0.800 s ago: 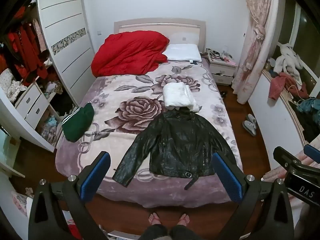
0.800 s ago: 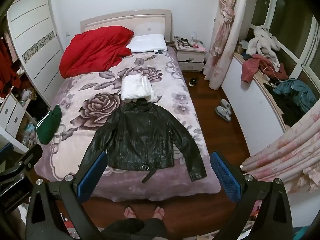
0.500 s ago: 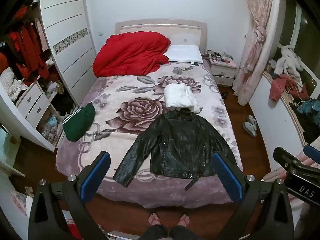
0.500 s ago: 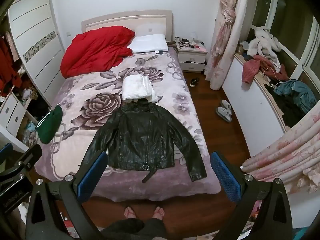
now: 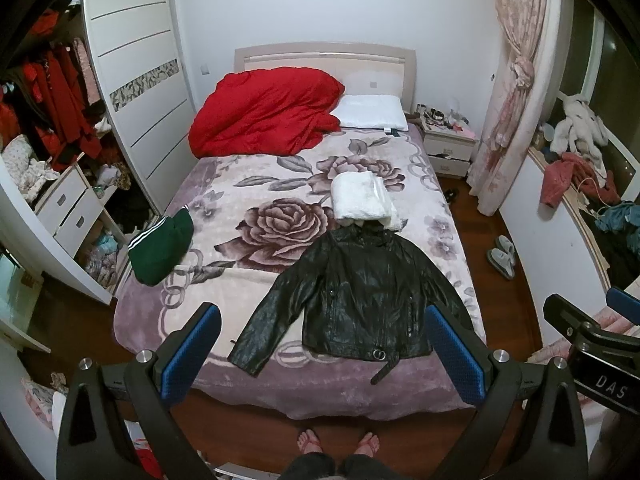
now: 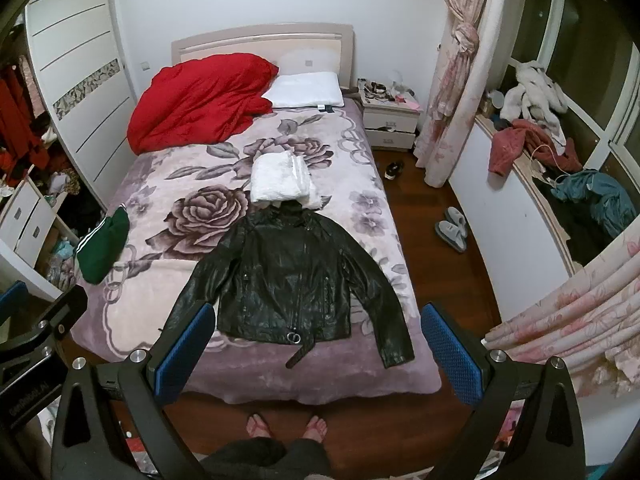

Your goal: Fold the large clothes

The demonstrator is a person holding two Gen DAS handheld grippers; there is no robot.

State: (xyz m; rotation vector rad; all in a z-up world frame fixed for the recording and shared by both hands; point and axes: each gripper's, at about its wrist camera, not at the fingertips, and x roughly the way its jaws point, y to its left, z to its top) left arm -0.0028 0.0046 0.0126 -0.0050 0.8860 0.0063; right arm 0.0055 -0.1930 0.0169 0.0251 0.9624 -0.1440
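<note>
A black leather jacket (image 5: 362,300) (image 6: 286,280) lies spread flat, front up, sleeves out, near the foot of a bed with a mauve rose-patterned blanket (image 5: 256,220) (image 6: 160,216). A folded white garment (image 5: 362,196) (image 6: 282,178) rests just beyond its collar. My left gripper (image 5: 320,350) hangs high above the bed's foot, jaws wide open, nothing between its blue pads. My right gripper (image 6: 314,346) is held likewise, open and empty. Each gripper's body shows at the edge of the other's view.
A folded green garment (image 5: 160,250) sits at the bed's left edge. A red duvet (image 5: 264,112) and white pillow (image 5: 372,111) lie at the headboard. The person's bare feet (image 5: 338,442) stand on the wood floor at the bed's foot. Wardrobe left, nightstand, slippers (image 5: 502,256) and cluttered sill right.
Both views have shifted very slightly; the bed sits a touch lower and to the right in each frame. Jacket, garments and both grippers' jaws are unchanged.
</note>
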